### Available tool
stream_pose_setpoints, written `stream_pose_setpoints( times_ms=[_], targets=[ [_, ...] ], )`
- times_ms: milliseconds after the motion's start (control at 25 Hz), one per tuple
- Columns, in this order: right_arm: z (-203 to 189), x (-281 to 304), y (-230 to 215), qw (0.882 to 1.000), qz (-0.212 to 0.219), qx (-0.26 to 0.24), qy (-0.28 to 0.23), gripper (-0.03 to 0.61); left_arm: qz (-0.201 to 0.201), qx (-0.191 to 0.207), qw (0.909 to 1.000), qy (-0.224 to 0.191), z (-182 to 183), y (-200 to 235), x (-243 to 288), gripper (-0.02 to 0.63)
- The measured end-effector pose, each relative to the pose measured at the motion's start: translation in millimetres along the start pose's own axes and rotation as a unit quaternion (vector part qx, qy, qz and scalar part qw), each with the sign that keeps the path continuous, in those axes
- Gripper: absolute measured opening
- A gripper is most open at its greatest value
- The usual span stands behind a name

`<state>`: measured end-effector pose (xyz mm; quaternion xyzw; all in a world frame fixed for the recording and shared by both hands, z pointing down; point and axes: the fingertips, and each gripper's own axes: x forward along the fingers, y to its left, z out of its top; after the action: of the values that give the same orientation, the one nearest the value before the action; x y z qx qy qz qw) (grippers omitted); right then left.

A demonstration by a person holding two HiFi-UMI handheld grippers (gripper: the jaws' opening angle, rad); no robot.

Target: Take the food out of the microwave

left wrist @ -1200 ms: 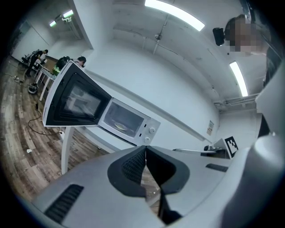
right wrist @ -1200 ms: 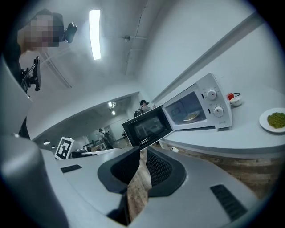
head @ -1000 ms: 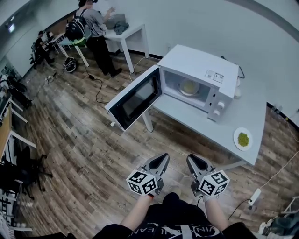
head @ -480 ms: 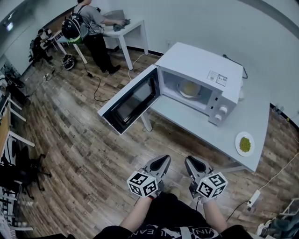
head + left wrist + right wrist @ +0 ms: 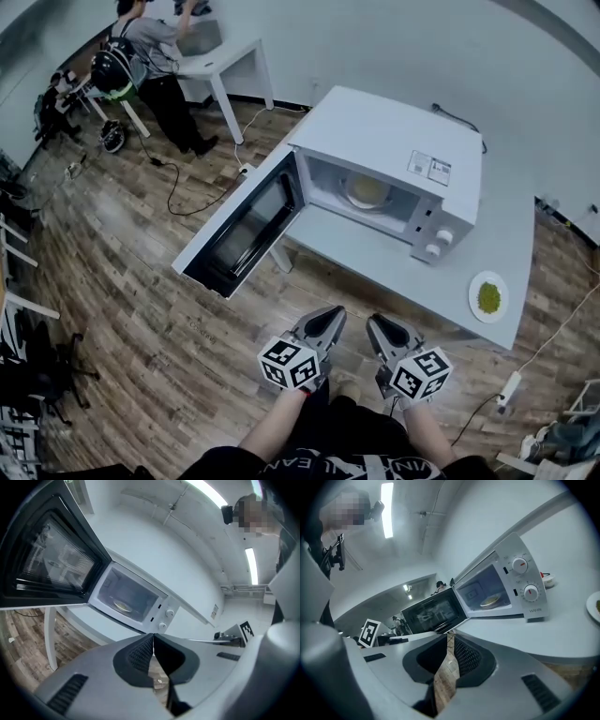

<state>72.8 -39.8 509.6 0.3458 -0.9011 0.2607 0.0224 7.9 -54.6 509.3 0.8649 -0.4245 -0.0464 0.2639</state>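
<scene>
A white microwave [image 5: 389, 155] stands on a grey table [image 5: 375, 258] with its door [image 5: 239, 230] swung wide open to the left. Inside it a plate of pale food [image 5: 367, 192] rests on the turntable. That plate also shows in the left gripper view [image 5: 123, 605] and in the right gripper view [image 5: 490, 602]. My left gripper [image 5: 324, 322] and right gripper [image 5: 384, 329] are held side by side low over the wooden floor, well short of the table. Both are shut with nothing in them; the jaw tips meet in the left gripper view [image 5: 153, 637] and in the right gripper view [image 5: 450, 634].
A small plate of green food [image 5: 488, 297] lies at the table's right end. The open door juts out over the floor left of the table. A person [image 5: 141, 66] stands at a white table [image 5: 225, 56] far back left. A power strip [image 5: 507, 391] lies on the floor at right.
The microwave and table have grown and slid left in the head view as the camera came closer. Both grippers stay shut, low in the view.
</scene>
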Motion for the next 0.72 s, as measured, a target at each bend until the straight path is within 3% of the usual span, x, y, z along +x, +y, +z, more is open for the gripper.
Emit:
stream_pose_setpoints(
  times_ms=[720],
  targets=[
    [54,112,-50,0.998,-0.045,-0.042,0.015,0.061,-0.041,0.001,0.9989,0.023,63,83,81,0.009]
  ],
)
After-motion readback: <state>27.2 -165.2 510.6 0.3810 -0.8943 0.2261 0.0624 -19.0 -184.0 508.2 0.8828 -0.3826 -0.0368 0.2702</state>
